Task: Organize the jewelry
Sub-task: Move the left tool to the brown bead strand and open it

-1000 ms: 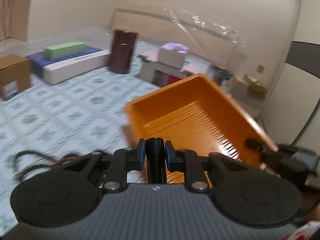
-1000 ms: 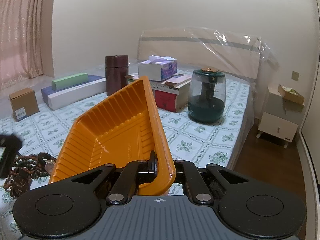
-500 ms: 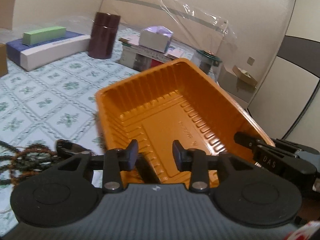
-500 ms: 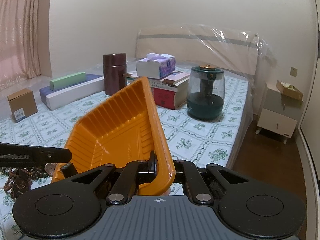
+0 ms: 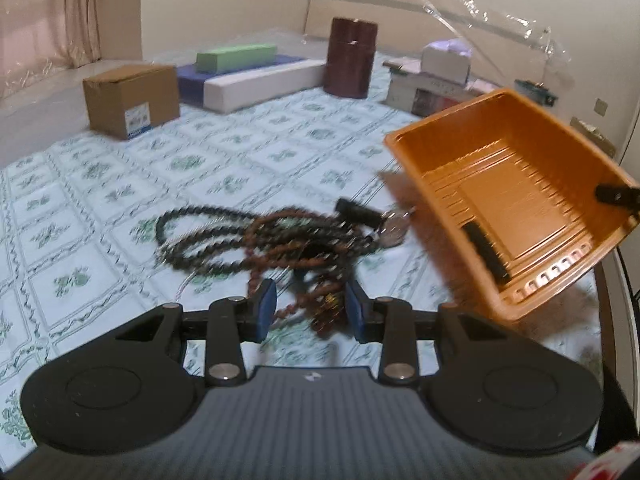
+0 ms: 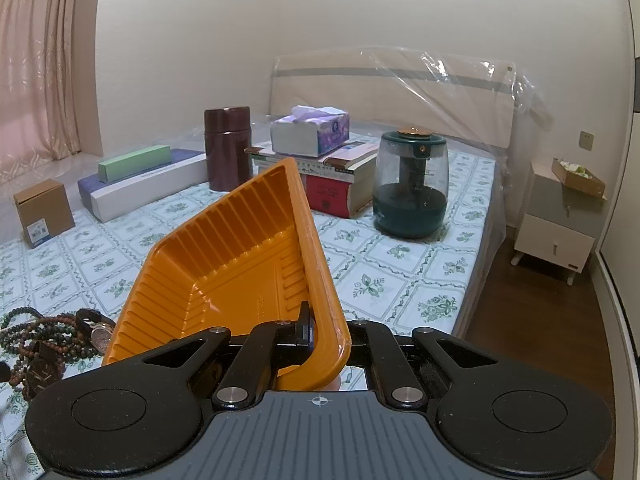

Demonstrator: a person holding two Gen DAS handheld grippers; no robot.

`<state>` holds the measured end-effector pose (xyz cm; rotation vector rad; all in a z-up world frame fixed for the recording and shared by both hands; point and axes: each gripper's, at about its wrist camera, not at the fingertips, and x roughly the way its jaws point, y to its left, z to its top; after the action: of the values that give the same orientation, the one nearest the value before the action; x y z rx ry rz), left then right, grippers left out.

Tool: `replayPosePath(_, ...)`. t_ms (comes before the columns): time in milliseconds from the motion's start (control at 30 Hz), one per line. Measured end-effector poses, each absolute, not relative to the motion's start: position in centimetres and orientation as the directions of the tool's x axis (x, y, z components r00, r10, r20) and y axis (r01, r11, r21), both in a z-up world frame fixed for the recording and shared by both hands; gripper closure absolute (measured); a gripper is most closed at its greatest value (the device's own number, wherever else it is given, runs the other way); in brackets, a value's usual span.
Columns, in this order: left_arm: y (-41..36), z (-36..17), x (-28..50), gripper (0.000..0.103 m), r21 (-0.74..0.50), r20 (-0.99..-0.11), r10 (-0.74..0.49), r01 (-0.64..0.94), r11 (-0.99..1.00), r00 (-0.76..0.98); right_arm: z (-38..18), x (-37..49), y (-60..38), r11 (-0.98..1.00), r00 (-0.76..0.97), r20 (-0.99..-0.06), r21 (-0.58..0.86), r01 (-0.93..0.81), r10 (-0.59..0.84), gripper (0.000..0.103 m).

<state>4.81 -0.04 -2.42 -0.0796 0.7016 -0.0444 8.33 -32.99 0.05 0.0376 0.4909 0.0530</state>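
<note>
An orange plastic tray (image 6: 240,272) is held tilted above the bed by my right gripper (image 6: 320,336), which is shut on its near rim. The tray also shows in the left wrist view (image 5: 516,208), empty, at the right. A tangle of dark and brown bead necklaces (image 5: 256,240) with a wristwatch (image 5: 392,228) lies on the floral bed sheet. It also shows at the lower left of the right wrist view (image 6: 44,340). My left gripper (image 5: 310,312) is open, just above the near end of the bead pile.
A cardboard box (image 5: 132,100), a long white and blue box (image 5: 248,80) with a green box on it, a dark brown canister (image 5: 350,62), stacked books with a tissue box (image 6: 312,132) and a humidifier (image 6: 412,188) stand at the back. The bed edge and a nightstand (image 6: 560,232) are at the right.
My left gripper has opened and swung left from the tray to the bead pile. My right gripper still holds the tray in about the same pose.
</note>
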Motion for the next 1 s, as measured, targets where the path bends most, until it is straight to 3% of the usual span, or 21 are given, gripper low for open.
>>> replayPosePath(633, -4.4, -4.2, 7.4, 0.071, -0.007, -0.648, -0.117, 0.148, 0.989, 0.753, -0.1, 8.3, -33.0, 0.998, 0.877, -0.477, 0.043, -0.037, 0.053, 0.097)
replayPosePath(700, -4.5, -4.4, 7.7, 0.075, 0.002, -0.656, -0.107, 0.144, 0.99, 0.747, -0.1, 8.3, -33.0, 0.998, 0.877, -0.477, 0.043, -0.036, 0.052, 0.097)
replayPosePath(800, -4.3, -4.6, 7.9, 0.091, 0.015, -0.663, -0.091, 0.134, 0.991, 0.743, -0.1, 8.3, -33.0, 0.998, 0.877, -0.478, 0.044, -0.036, 0.053, 0.097)
replayPosePath(1000, -2.0, -3.9, 7.0, 0.095, -0.08, -0.666, -0.134, 0.109, 0.991, 0.734, -0.1, 8.4, -33.0, 0.999, 0.877, -0.478, 0.042, -0.035, 0.051, 0.097)
